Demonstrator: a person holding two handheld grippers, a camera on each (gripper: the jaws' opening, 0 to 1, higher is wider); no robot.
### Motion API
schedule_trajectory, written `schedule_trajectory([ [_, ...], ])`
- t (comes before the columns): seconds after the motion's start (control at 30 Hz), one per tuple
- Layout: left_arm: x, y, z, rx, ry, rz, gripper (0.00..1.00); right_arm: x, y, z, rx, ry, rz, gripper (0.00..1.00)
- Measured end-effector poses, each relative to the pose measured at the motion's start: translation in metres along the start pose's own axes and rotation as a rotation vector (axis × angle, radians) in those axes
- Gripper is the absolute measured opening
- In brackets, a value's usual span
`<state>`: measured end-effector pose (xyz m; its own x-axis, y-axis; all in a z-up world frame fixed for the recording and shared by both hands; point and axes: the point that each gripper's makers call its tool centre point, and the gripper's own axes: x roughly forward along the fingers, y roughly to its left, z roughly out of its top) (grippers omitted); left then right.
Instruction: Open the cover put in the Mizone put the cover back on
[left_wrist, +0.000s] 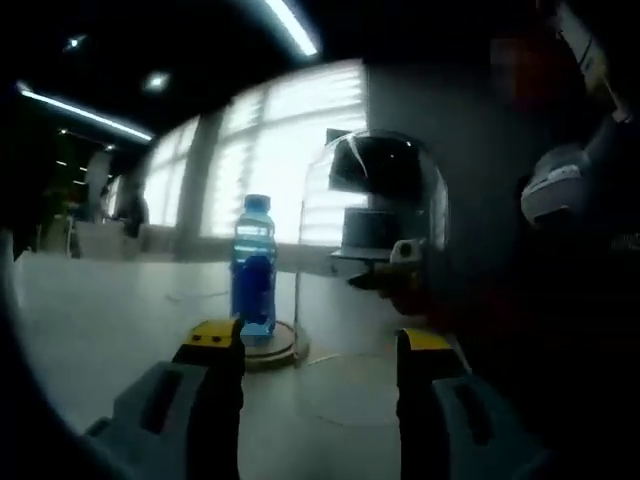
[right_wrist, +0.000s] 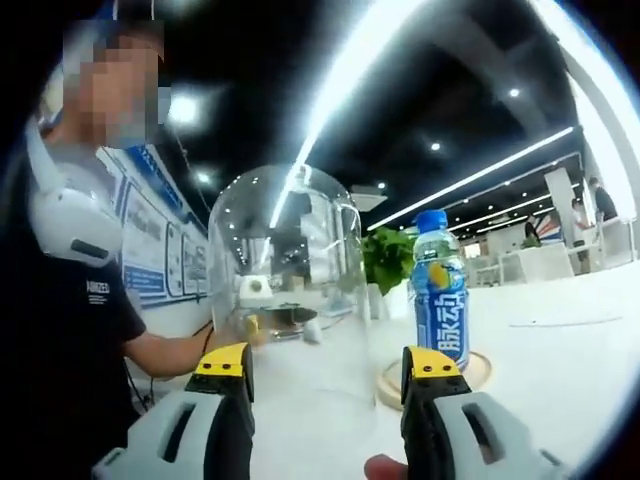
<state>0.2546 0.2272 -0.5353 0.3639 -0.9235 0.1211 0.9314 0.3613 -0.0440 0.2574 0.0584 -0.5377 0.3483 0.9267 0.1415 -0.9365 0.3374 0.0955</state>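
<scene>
We see the Mizone bottle (right_wrist: 440, 290) standing upright on the round wooden base (right_wrist: 478, 372), already in place. The clear glass dome cover (right_wrist: 290, 290) hangs just beside the bottle, off the base, between our right gripper (right_wrist: 328, 372)'s fingers, which clasp its wall. The left gripper (left_wrist: 320, 350) is spread, empty. Lowering it askew could topple the bottle. Glare off the worktop (left_wrist: 100, 320) blurs the dome's rim.
</scene>
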Motion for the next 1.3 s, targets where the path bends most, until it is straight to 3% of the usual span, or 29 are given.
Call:
schedule_trajectory([
  [0.07,0.005,-0.010,0.000,-0.015,-0.005,-0.044,0.56,0.003,0.003,-0.001,0.009,-0.001,0.017,0.55],
  [0.3,0.028,-0.021,-0.013,-0.048,0.048,-0.078,0.62,0.008,0.006,-0.003,0.066,-0.008,0.047,0.59],
  [0.43,0.033,-0.027,-0.015,-0.071,0.040,-0.096,0.62,0.010,0.010,-0.001,0.083,-0.017,0.066,0.59],
  [0.57,0.035,-0.030,-0.022,-0.078,0.061,-0.092,0.62,0.015,0.017,-0.004,0.090,-0.011,0.103,0.60],
  [0.83,0.036,-0.031,-0.021,-0.079,0.059,-0.097,0.62,0.016,0.028,-0.009,0.099,0.011,0.137,0.60],
  [1.07,0.037,-0.032,-0.021,-0.079,0.049,-0.087,0.62,0.016,0.030,-0.007,0.093,0.008,0.128,0.60],
  [1.3,0.038,-0.031,-0.022,-0.107,0.057,-0.058,0.62,0.021,0.028,-0.006,0.143,0.006,0.125,0.60],
])
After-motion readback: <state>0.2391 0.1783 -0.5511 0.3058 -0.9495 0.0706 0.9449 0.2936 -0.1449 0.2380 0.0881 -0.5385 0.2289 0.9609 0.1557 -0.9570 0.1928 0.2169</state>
